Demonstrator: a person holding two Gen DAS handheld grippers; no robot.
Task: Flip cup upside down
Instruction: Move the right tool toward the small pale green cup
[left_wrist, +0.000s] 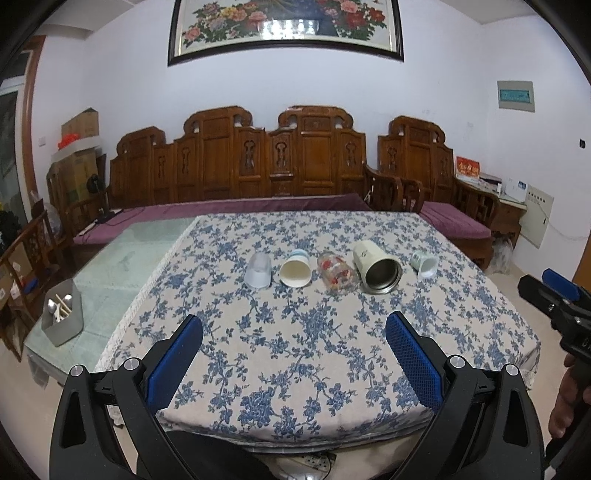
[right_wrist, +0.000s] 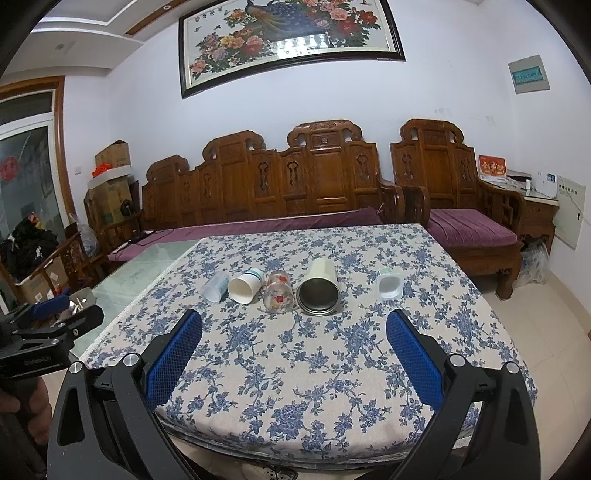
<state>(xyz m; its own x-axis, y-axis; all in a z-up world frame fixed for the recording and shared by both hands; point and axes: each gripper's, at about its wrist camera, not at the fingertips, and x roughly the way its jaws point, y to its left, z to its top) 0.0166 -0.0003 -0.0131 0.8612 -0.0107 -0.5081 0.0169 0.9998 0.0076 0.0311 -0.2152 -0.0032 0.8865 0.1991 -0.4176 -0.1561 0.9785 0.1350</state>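
Five cups are seen lying on their sides in a row on the floral tablecloth: a translucent plastic cup, a white paper cup, a flower-printed glass, a cream steel-lined tumbler and a small white cup. The left gripper is held spread wide and empty, near the table's front edge. The right gripper is likewise spread wide, with nothing grasped.

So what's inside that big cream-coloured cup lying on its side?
The cream cup lies with its mouth toward the cameras, showing a bare, dark metal lining and nothing in it. The deepest part is in shadow, so something small could be hidden there.
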